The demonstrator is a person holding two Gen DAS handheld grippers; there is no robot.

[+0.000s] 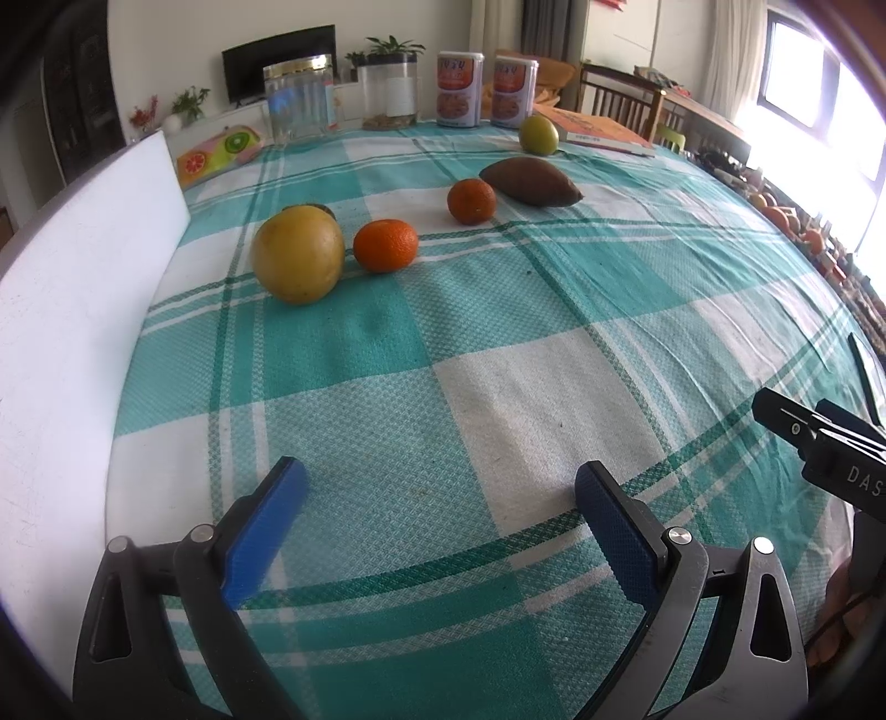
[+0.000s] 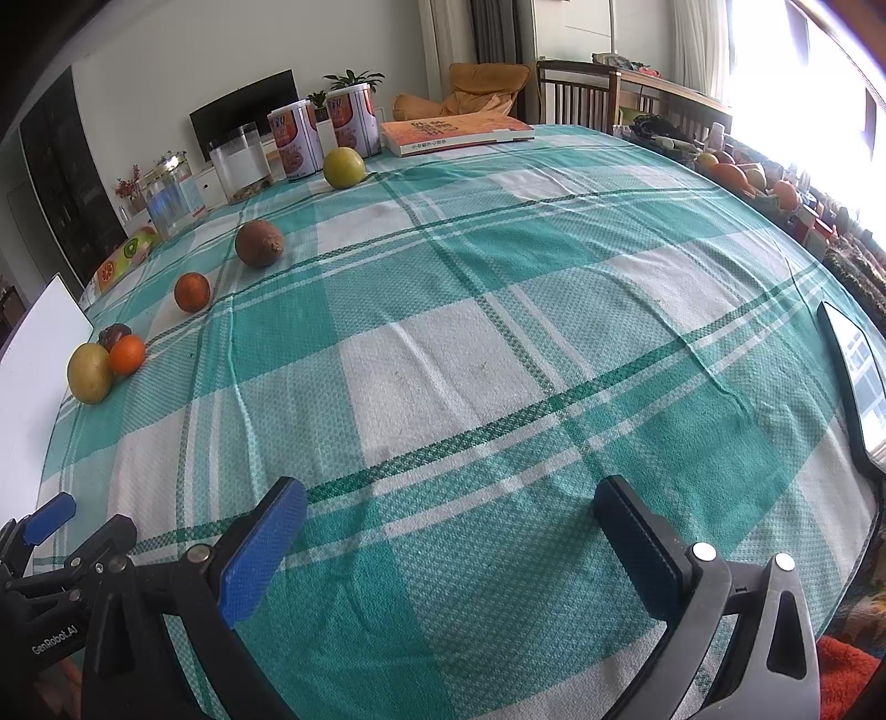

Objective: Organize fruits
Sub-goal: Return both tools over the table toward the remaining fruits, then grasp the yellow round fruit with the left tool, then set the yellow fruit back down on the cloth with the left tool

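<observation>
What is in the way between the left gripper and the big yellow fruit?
Nothing visible. Only bare checked tablecloth lies between the open left gripper and the big yellow fruit. An orange sits just beside the fruit, off to the side, not in front.

Fruit (image 1: 298,253) on checked tablecloth (image 1: 498,343)

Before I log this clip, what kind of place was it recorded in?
Most likely a home living or dining room: a table under a checked tablecloth with loose fruit, a dark screen against the wall beside houseplants, and wooden chairs near a curtained window.
</observation>
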